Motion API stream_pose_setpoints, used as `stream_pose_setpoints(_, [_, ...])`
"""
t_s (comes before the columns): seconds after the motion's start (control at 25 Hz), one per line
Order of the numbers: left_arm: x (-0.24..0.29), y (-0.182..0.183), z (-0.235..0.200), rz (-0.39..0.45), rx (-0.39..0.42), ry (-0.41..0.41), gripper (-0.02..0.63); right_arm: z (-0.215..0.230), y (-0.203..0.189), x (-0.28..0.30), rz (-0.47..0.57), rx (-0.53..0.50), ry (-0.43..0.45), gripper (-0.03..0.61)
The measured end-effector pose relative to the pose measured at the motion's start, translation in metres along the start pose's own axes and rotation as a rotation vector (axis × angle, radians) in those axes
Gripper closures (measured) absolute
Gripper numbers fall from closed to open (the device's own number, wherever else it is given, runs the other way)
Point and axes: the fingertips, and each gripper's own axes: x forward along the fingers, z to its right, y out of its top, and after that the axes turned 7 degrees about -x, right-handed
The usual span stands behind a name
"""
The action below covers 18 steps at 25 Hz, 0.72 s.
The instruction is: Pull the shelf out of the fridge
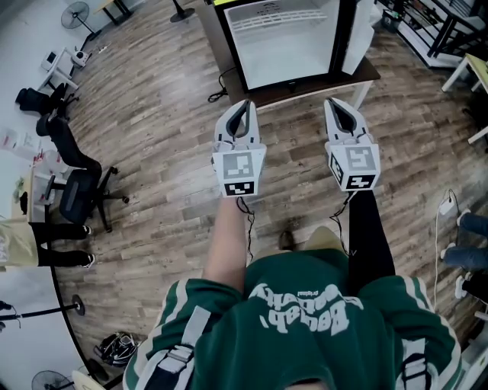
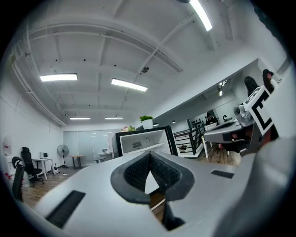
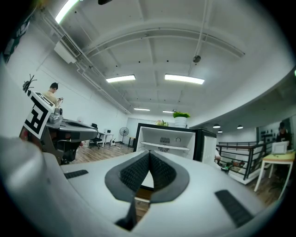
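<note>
An open mini fridge [image 1: 286,42] stands on a low dark table at the top of the head view, its door swung to the right. A white wire shelf [image 1: 278,17] lies across its upper part. The same fridge [image 3: 169,139] with the shelf [image 3: 166,146] shows ahead in the right gripper view, and the fridge [image 2: 141,141] shows in the left gripper view. My left gripper [image 1: 242,107] and right gripper [image 1: 341,106] are held side by side, well short of the fridge. Both have their jaws closed tip to tip with nothing between them.
The low table [image 1: 366,75] stands on a wooden floor. Black office chairs [image 1: 72,179] and a desk stand at the left, a floor fan [image 1: 76,14] at the top left. Metal racks [image 1: 435,27] and a white table lie at the right. A person sits at a far desk [image 3: 53,95].
</note>
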Motion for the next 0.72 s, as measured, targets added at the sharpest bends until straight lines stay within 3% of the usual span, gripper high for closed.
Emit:
stream_pose_setpoints(0.2, [0.015,-0.007,-0.009,-0.017,-0.040,0.007,0.597,0.005,-0.003,0.016,-0.008,0.030,-0.013,0.581])
stream_pose_setpoints(0.72, [0.099,-0.028,-0.029,-0.053,-0.019,0.052,0.597,0.047,-0.028,0.106,-0.013,0.074,0.025,0.581])
